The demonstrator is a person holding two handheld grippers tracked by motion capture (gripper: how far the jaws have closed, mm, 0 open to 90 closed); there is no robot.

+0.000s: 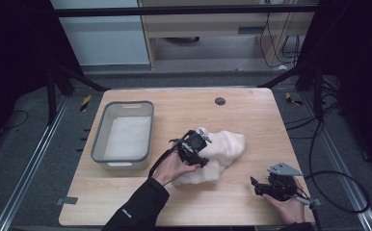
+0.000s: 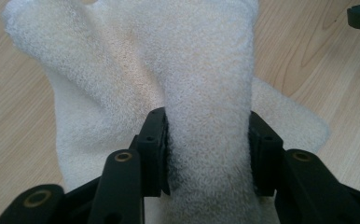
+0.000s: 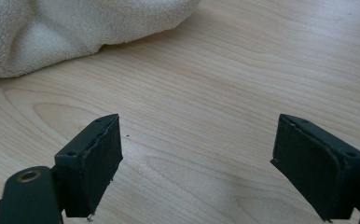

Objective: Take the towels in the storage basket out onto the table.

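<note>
A cream terry towel (image 1: 222, 153) lies crumpled near the middle of the wooden table (image 1: 251, 115). My left gripper (image 1: 197, 144) sits on the towel's left part. In the left gripper view its jaws are pressed against both sides of a thick raised fold of the towel (image 2: 201, 93), with the gripper (image 2: 208, 147) shut on it. My right gripper (image 1: 255, 185) rests low at the table's front right, apart from the towel. In the right gripper view the gripper (image 3: 197, 163) stands wide open over bare wood, with the towel's edge (image 3: 75, 28) farther ahead at upper left.
A grey plastic bin (image 1: 123, 136) with a pale lining stands at the table's left side. A small dark round insert (image 1: 219, 101) sits near the far edge. A black cable (image 1: 338, 192) loops off the table's right side. Dark floor and metal frame rails surround the table.
</note>
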